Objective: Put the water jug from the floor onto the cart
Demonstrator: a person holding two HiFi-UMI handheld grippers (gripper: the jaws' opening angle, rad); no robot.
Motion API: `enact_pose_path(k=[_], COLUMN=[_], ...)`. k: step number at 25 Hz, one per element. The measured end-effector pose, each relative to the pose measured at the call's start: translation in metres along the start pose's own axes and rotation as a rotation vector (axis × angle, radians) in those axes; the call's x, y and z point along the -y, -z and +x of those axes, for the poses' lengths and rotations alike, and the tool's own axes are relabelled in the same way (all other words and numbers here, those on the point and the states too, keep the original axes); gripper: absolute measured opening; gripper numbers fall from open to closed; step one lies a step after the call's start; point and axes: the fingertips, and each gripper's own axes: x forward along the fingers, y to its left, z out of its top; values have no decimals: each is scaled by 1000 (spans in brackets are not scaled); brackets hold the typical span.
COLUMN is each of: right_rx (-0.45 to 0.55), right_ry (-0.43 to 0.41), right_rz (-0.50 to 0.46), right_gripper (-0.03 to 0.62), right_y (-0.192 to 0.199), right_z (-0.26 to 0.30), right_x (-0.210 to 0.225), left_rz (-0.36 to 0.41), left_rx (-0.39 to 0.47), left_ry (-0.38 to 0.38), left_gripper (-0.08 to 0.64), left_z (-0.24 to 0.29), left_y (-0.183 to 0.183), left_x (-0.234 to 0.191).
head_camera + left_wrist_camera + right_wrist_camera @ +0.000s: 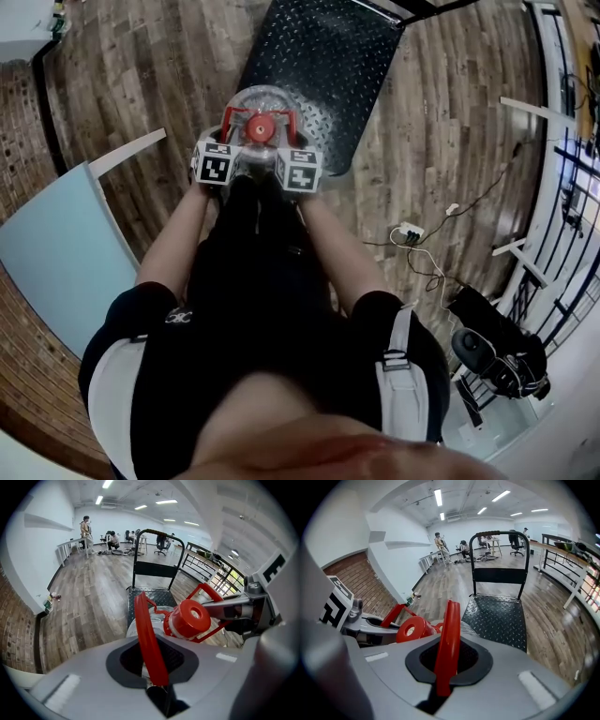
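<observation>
Clear plastic with a red cap (190, 618), the water jug (261, 114) hangs at the near edge of the cart (319, 56), its body partly over the black diamond-plate deck. No view shows whether its base rests on the deck or on the floor. A red handle (146, 625) frames the jug's neck, with a strap rising on each side of the cap.

The left tool (151, 660) is clenched on the strap at the cart's left side, the red band pinched upright between its jaws. The right tool (446, 660) is clamped the same way on the strap at the cart's right side. Both marker cubes sit just beside the jug, on the side away from the cart's push bar (499, 534). The person's two forearms reach down to them from a dark top.

The cart stands on a wooden plank floor (450, 122), with its push bar upright at the far end. Left of the cart, a light blue panel (47, 253) lies along a brick wall. Right of the cart, a white power strip (410, 231) and loose cables lie on the floor, with a black metal railing (206, 566) further out. Well beyond the push bar, several people (86, 527) are among desks and chairs.
</observation>
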Motion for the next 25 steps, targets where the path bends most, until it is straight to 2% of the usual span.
enact_pose_path(k=[4, 12, 20, 22, 24, 25], right_rx=[-37, -90, -114, -110, -99, -92], right_ry=[39, 68, 47, 24, 11, 14], right_rz=[-32, 12, 26, 37, 49, 51], right_gripper=[25, 20, 17, 40, 103, 112], right_y=[6, 20, 23, 21, 19, 18], right_z=[4, 1, 1, 1, -4, -7], right_x=[11, 21, 26, 23, 21, 21], left_rz=[-24, -81, -102, -109, -117, -118], left_rx=[-20, -74, -105, -101, -96, -90], left_ry=[-3, -21, -2, 1, -8, -15], left_gripper=[46, 34, 30, 43, 66, 75], left_z=[5, 11, 10, 8, 3, -1], left_y=[6, 21, 18, 17, 16, 14], left_x=[-3, 8, 15, 12, 9, 7])
